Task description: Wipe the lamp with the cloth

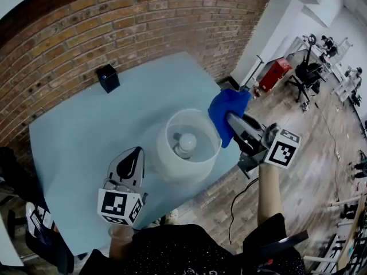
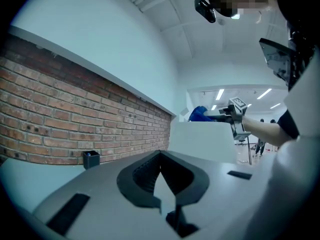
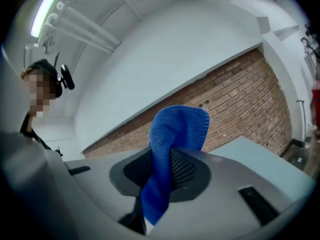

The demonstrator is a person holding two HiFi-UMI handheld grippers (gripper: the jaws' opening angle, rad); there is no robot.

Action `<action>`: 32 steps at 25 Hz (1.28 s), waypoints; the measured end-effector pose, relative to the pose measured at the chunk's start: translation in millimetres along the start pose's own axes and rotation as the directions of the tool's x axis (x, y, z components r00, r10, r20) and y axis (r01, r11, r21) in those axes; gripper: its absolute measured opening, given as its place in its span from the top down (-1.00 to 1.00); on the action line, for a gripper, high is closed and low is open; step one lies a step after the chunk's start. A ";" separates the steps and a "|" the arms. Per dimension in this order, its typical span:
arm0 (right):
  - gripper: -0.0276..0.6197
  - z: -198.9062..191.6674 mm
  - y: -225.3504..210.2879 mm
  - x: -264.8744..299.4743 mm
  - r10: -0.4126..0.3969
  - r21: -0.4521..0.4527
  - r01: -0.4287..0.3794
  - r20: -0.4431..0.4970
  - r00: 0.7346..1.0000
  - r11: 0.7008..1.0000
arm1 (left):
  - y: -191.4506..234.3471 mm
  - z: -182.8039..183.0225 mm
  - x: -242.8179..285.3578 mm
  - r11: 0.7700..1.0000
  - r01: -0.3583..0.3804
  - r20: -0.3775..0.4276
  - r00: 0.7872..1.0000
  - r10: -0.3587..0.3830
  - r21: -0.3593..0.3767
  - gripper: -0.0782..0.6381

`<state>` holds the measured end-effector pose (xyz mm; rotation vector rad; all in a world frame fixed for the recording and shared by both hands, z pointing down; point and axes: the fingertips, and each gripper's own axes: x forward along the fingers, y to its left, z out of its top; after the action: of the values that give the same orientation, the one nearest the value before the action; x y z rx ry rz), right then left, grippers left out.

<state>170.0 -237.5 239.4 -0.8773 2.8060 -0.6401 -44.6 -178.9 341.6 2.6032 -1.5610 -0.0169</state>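
Note:
The lamp (image 1: 187,146) stands near the table's front right edge; I look down into its white round shade at the bulb (image 1: 186,142). My right gripper (image 1: 230,119) is shut on a blue cloth (image 1: 227,109), held just right of the shade's rim, level with its top. In the right gripper view the cloth (image 3: 173,144) folds up out of the closed jaws of the right gripper (image 3: 169,160). My left gripper (image 1: 137,151) sits low at the shade's left, jaws together and holding nothing. The left gripper view shows the shade (image 2: 204,139) ahead, with the cloth (image 2: 198,114) beyond it.
A small black box (image 1: 108,77) stands at the back of the light blue table (image 1: 80,136), near the brick wall (image 1: 114,22). The table's right edge drops to a wooden floor with a red case (image 1: 274,73) and an office chair (image 1: 308,73).

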 end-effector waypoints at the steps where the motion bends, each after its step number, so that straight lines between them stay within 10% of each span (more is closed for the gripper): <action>1: 0.68 -9.5 -6.4 3.6 -0.011 -0.008 0.011 -0.024 1.000 1.000 | 0.2 -2.1 -0.8 1.000 -0.004 -0.005 1.000 0.004 -0.002 0.76; 32: 0.68 -143.7 -163.6 22.6 -0.142 0.242 0.195 -0.220 0.965 0.951 | 26.0 -35.4 29.0 0.998 -0.057 -0.123 0.991 0.056 -0.004 0.76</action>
<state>199.9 -320.3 439.8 -1.0590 2.7412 -1.1567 -51.5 -213.6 380.6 2.5013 -1.5875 0.1386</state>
